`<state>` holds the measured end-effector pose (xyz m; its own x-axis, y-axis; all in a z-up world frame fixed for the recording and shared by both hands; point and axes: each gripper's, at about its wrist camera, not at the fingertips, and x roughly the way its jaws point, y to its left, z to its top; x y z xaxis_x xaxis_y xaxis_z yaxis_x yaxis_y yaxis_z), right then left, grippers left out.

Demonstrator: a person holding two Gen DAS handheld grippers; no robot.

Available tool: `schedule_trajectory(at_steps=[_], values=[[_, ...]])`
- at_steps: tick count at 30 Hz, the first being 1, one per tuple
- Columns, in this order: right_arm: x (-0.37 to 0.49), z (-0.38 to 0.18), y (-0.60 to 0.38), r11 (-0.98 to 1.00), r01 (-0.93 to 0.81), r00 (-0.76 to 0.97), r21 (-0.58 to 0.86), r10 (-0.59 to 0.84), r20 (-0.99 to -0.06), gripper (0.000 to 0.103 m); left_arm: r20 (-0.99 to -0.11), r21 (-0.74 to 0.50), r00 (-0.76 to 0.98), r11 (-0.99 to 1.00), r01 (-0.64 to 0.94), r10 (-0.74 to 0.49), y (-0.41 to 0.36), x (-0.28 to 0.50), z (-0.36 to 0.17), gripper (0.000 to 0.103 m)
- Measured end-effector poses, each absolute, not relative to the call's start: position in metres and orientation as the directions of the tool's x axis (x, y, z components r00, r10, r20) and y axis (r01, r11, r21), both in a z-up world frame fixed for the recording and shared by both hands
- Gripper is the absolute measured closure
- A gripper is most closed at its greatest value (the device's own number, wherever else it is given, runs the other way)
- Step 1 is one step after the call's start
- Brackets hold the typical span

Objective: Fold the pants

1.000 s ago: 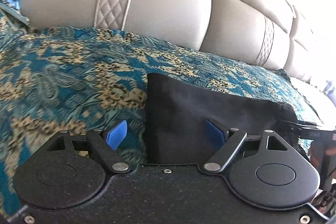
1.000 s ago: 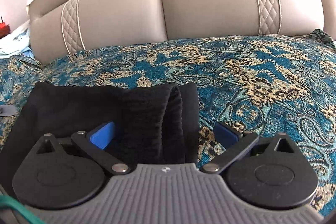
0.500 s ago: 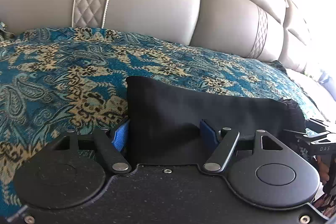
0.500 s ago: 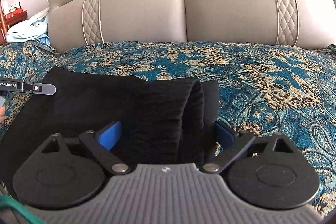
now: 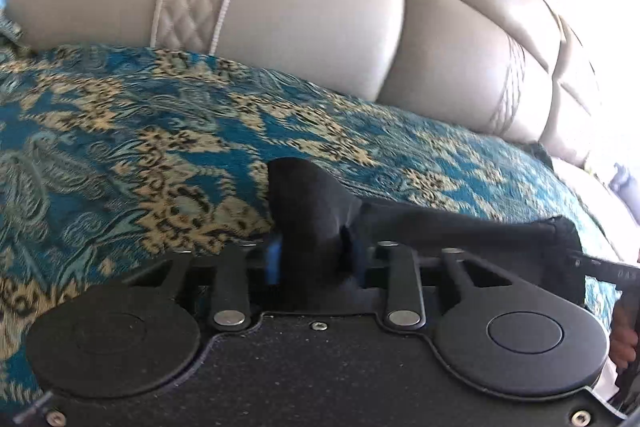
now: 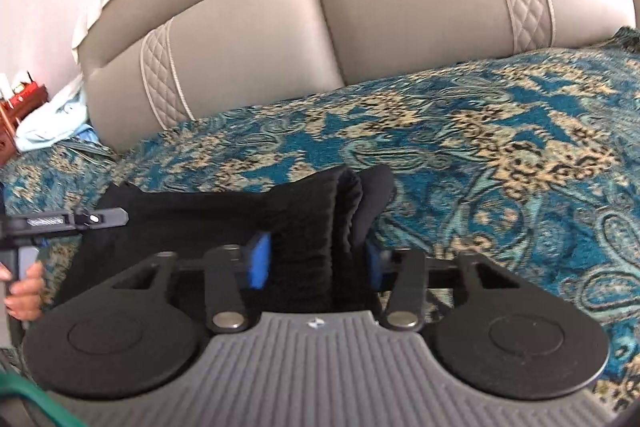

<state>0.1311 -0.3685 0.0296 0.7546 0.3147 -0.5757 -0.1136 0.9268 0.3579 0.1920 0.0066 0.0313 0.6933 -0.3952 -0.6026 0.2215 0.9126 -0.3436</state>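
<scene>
beige headboard behind, the black pants [image 5: 460, 223] lie part-folded on the bed [image 5: 120, 147], each end bunched between just-closed fingers of left gripper [image 5: 314, 259] and right gripper [image 6: 316, 261]; another fold seemingly remains.
</scene>
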Motion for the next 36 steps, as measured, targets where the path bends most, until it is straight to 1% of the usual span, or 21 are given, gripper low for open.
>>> schedule_trajectory(at_steps=[1,2,3,4,10,19,22,26,32,33,35,36], values=[[0.132,0.030,-0.365,0.927,-0.117,0.753,0.357,0.317,-0.577,0.064,-0.598,-0.368,0.699,0.909,0.196,-0.393,0.010,0.191,0.031,0.084],[0.134,0.031,-0.361,0.929,-0.122,0.753,0.350,0.316,-0.578,0.065,-0.592,-0.379,0.708,0.908,0.177,-0.385,0.013,0.189,0.033,0.086],[0.135,0.032,-0.356,0.932,-0.127,0.754,0.340,0.314,-0.578,0.067,-0.582,-0.378,0.724,0.912,0.163,-0.371,0.015,0.187,0.035,0.089],[0.136,0.033,-0.350,0.934,-0.131,0.756,0.332,0.310,-0.577,0.068,-0.574,-0.367,0.738,0.917,0.156,-0.355,0.016,0.186,0.038,0.091],[0.163,0.044,-0.313,0.944,-0.136,0.768,0.302,0.293,-0.569,0.073,-0.575,-0.264,0.781,0.959,0.105,-0.244,0.027,0.202,0.052,0.092],[0.245,0.060,-0.246,0.940,-0.183,0.791,0.288,0.315,-0.524,0.074,-0.604,-0.097,0.795,0.995,-0.010,-0.051,0.062,0.275,0.072,0.092],[0.266,0.056,-0.233,0.943,-0.187,0.792,0.275,0.310,-0.526,0.074,-0.618,-0.053,0.786,0.998,-0.037,-0.004,0.065,0.299,0.064,0.092],[0.274,0.043,-0.227,0.952,-0.180,0.792,0.248,0.290,-0.538,0.073,-0.646,-0.025,0.763,0.999,-0.048,0.021,0.062,0.317,0.045,0.090],[0.269,0.031,-0.235,0.956,-0.183,0.792,0.231,0.282,-0.541,0.063,-0.632,0.059,0.772,0.997,-0.041,0.070,0.050,0.315,0.025,0.080],[0.269,0.029,-0.235,0.957,-0.175,0.793,0.230,0.275,-0.544,0.059,-0.631,0.067,0.772,0.997,-0.044,0.076,0.050,0.315,0.024,0.078],[0.270,0.027,-0.233,0.961,-0.159,0.796,0.227,0.261,-0.547,0.050,-0.631,0.084,0.770,0.995,-0.053,0.094,0.048,0.314,0.024,0.068],[0.270,0.026,-0.233,0.964,-0.143,0.799,0.224,0.246,-0.549,0.038,-0.634,0.099,0.765,0.993,-0.064,0.113,0.047,0.313,0.024,0.056]])
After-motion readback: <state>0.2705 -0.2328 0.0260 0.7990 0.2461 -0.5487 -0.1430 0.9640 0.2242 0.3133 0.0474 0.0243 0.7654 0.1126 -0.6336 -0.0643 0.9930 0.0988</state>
